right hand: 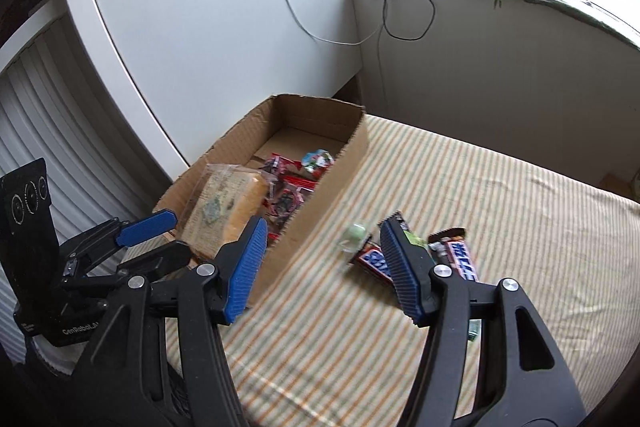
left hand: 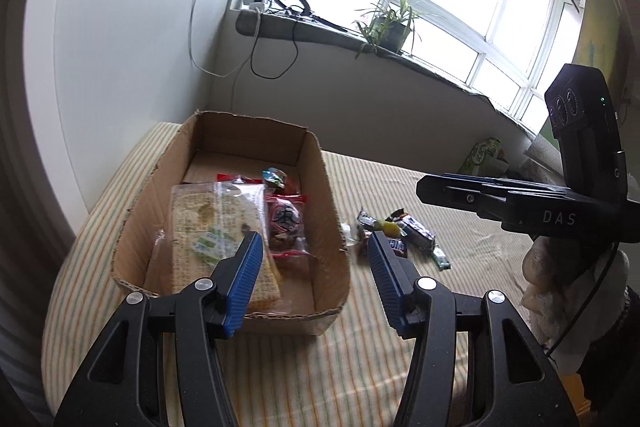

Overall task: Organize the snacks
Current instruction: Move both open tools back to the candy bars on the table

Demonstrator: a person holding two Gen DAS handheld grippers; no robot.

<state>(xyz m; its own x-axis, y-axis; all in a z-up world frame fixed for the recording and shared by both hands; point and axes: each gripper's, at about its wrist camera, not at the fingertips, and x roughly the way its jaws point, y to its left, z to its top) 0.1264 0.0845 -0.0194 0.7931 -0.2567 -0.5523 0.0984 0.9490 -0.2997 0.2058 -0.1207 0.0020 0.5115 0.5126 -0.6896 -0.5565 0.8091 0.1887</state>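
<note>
Cardboard box (left hand: 320,183) holds wrapped snacks (left hand: 224,223); candy bars (right hand: 460,255) lie beside it.

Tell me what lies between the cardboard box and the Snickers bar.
Right wrist view: only a small pale-green candy on striped cloth, between cardboard box and Snickers bar.

Open, empty left claw (left hand: 314,247) above cardboard box (left hand: 324,163) of snacks (left hand: 224,223).

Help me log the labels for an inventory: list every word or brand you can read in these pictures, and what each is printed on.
"DAS": on the right gripper body, in the left wrist view.
"GenRoboL...", cut off: on the left gripper body, in the right wrist view.
A large Chinese character, not clear enough to name: on the red-wrapped snack in the cardboard box.
Lettering on the chocolate bars and cracker pack: too blurred.
</note>
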